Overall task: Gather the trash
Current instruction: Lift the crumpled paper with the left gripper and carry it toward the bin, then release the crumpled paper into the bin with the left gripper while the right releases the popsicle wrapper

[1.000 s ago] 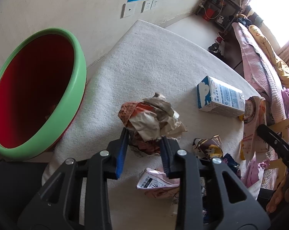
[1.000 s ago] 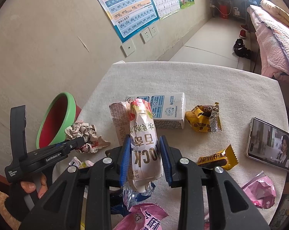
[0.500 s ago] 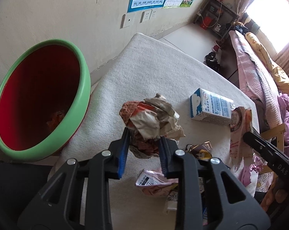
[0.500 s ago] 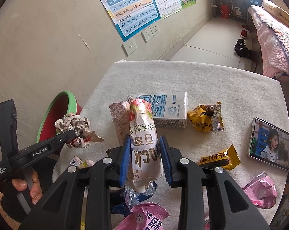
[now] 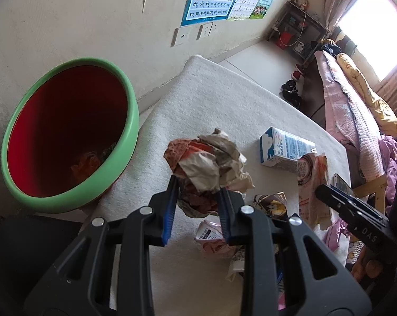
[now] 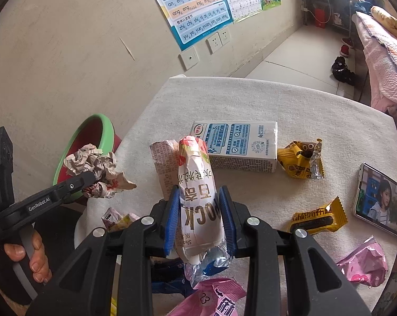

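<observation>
My left gripper [image 5: 197, 187] is shut on a crumpled paper ball [image 5: 207, 162] and holds it in the air beside the red bin with a green rim [image 5: 124, 152]; both show in the right wrist view, ball [image 6: 95, 166] and bin [image 6: 103, 123]. My right gripper [image 6: 199, 200] is shut on a white snack wrapper [image 6: 198, 197] above the white-covered table [image 6: 290, 105]. On the table lie a milk carton [image 6: 238, 144], yellow wrappers [image 6: 301, 160] [image 6: 319, 216] and pink wrappers [image 6: 364, 263].
A phone [image 6: 382, 202] with a lit screen lies at the table's right edge. The wall with posters [image 6: 195, 8] and sockets stands behind the bin. A bed [image 5: 356, 110] is at the far right, shoes on the floor.
My left gripper has lifted the paper ball and carried it left toward the bin. My right gripper holds still with the wrapper.
</observation>
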The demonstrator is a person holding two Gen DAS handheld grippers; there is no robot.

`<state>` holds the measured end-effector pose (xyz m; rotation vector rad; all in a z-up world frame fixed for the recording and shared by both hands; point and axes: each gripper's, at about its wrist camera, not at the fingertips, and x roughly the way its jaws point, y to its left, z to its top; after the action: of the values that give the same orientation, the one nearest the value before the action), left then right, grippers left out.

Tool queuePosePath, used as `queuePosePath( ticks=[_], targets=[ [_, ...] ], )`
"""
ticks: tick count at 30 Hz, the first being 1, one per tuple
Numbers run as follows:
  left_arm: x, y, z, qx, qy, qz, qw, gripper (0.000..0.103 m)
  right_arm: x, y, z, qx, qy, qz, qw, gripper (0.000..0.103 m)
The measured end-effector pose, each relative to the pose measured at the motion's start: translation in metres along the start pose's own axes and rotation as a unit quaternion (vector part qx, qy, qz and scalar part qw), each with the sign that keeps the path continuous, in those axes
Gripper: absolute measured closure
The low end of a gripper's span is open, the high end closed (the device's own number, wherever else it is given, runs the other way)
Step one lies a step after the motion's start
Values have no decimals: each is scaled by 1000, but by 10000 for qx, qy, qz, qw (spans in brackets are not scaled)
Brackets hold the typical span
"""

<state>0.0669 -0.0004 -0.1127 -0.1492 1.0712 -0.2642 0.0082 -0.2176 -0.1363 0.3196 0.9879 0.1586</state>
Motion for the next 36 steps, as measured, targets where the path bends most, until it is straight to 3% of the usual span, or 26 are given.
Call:
queuePosePath(
  ticks=[21,36],
  targets=[
    [-14,16,3,-151,-202,30,9997,76,-13,12,-3,-192,-167,47,9997,73],
    [-38,53,6,-351,-441,100,9984,76,-23,60,3,-626,-246,384,9970,73]
  ],
)
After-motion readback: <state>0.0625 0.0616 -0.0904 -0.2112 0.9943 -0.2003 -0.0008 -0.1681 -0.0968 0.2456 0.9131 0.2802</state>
